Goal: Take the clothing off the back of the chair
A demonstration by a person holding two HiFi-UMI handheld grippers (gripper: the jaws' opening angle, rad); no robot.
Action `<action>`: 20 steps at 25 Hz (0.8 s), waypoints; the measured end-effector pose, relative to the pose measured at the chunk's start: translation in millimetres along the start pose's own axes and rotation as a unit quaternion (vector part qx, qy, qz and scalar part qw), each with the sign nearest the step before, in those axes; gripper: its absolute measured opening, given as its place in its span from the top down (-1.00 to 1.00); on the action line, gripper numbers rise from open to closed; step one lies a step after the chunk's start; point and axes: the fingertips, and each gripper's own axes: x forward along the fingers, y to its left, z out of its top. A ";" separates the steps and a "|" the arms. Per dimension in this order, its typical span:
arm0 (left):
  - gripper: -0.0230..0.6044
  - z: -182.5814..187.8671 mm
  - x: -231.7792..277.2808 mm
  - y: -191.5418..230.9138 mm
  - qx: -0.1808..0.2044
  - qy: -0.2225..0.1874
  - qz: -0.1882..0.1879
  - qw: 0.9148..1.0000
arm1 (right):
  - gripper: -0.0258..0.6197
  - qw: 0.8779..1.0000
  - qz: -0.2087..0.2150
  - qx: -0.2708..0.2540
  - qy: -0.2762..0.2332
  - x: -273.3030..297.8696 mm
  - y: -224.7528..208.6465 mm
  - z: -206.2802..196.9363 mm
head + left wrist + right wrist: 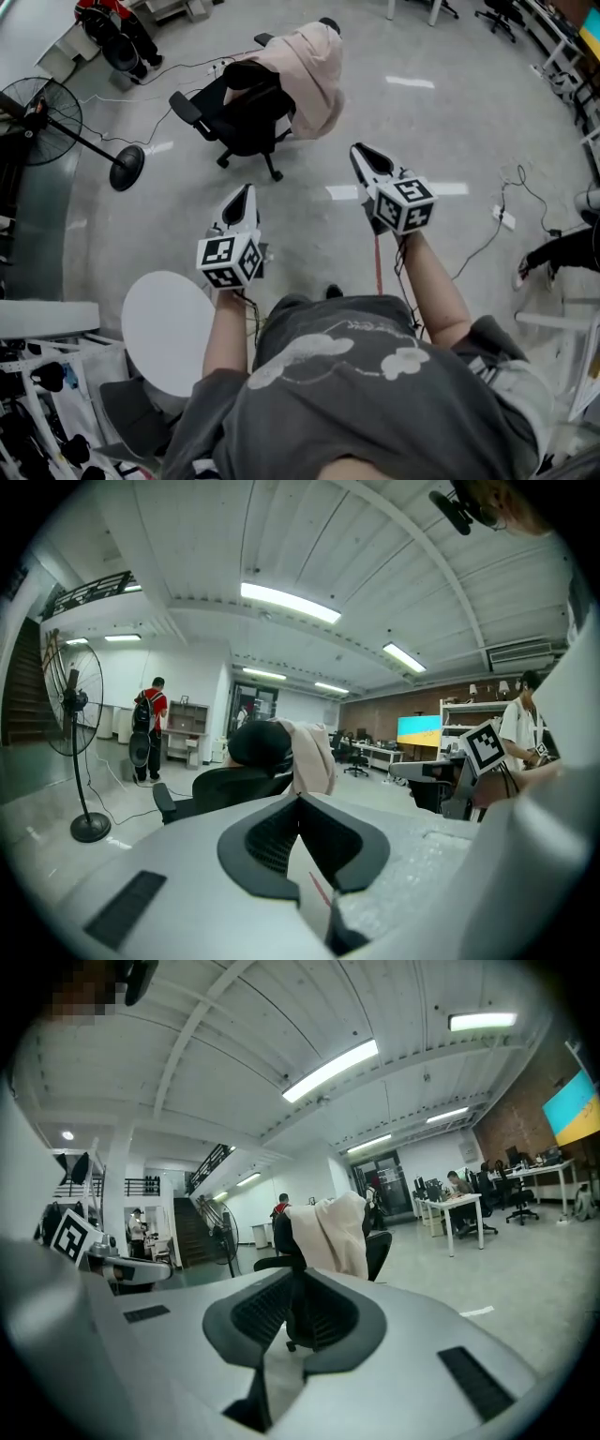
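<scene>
A black office chair stands on the grey floor ahead of me, with a pale pink garment draped over its back and headrest. Both grippers are held out toward it, well short of it and apart from it. My left gripper is shut, its tips meeting with nothing between them. My right gripper is also shut and empty. In the left gripper view the garment hangs on the chair just beyond the jaw tips. The right gripper view shows the garment above its tips.
A standing fan is left of the chair. A round white table stands at my left side. Cables and a power strip lie on the floor to the right, near a person's leg. Desks and chairs fill the far background.
</scene>
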 end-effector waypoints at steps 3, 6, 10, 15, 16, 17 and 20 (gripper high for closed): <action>0.93 7.7 10.4 1.6 0.011 0.001 0.002 1.000 | 0.66 1.000 0.007 -0.002 0.004 13.1 -3.9 5.4; 0.93 13.2 21.4 5.9 0.015 0.000 0.009 1.000 | 0.53 1.000 0.017 -0.002 0.005 23.9 -6.2 11.7; 0.93 13.6 34.4 11.5 0.016 -0.002 0.009 1.000 | 0.27 1.000 0.029 0.009 0.008 39.9 -8.7 12.9; 0.93 18.9 52.1 33.5 0.012 -0.008 0.013 1.000 | -0.16 1.000 0.017 0.012 0.012 66.2 -16.7 15.3; 0.93 20.8 56.7 38.1 0.011 -0.009 0.013 1.000 | -0.23 1.000 0.012 0.012 0.013 71.7 -20.5 15.9; 0.93 22.8 62.0 42.9 0.010 -0.010 0.013 1.000 | -0.28 1.000 0.006 0.013 0.014 77.6 -25.0 16.9; 0.93 28.2 81.8 61.6 0.010 -0.010 0.013 1.000 | -0.37 1.000 -0.005 0.019 0.021 100.3 -37.1 17.7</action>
